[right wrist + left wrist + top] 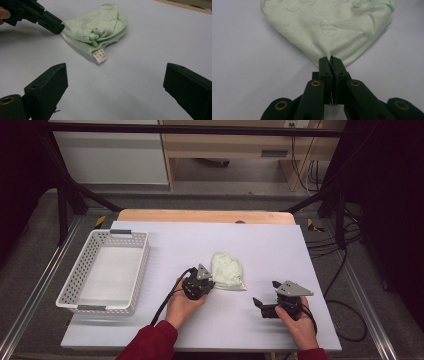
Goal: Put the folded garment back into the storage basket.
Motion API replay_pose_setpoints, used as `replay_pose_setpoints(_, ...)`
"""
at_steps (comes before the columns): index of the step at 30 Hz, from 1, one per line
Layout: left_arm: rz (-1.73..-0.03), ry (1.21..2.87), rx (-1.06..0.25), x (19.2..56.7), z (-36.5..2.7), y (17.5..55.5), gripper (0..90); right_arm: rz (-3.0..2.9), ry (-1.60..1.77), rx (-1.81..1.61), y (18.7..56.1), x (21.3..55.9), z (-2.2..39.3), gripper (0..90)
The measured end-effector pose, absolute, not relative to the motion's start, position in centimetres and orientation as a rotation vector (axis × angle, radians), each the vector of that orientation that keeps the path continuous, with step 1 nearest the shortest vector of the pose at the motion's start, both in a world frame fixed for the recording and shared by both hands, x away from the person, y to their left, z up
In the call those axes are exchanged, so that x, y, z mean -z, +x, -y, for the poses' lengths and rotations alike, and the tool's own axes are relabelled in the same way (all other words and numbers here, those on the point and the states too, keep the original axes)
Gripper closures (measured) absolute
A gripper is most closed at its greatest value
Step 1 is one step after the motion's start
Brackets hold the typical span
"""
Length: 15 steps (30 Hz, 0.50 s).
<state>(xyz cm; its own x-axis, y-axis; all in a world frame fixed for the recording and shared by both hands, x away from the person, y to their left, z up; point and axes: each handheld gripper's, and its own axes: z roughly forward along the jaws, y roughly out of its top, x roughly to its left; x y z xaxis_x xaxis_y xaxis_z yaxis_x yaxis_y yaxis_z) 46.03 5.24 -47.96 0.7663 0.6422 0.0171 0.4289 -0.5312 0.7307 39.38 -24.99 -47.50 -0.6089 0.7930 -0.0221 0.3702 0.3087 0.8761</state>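
Pale green garment (227, 271): folded and bunched, faint printed motifs and a stitched hem, lying on the white table cover (260, 245) a little right of centre in the high view. A white care label (100, 55) sticks out from its edge on the side facing the right gripper.

Left gripper (330, 60): jaws pressed together on a corner of the garment's edge, a thin fold of cloth pinched between the pads and running down the seam between them. In the right gripper view its black jaws come in from the upper left and meet the cloth at the garment's left corner. The person's left hand (182, 302) holds it just beside the garment's near-left edge, a black cable trailing back toward the red sleeve (152, 342).

Right gripper (260, 305): jaws standing wide apart, nothing between them but bare table cover. It rests low over the table to the right of the garment and apart from it, held in the person's right hand (300, 322).

White perforated basket (137, 270): at the left of the table, well apart from the garment.
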Motion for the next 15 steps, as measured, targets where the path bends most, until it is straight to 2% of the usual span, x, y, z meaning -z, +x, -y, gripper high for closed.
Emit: replay_pose_setpoints(15,-0.795,2.214,-0.362,47.7,-7.0,44.7,88.1,-2.153,1.010,-1.244,39.2,47.5,24.4,6.0)
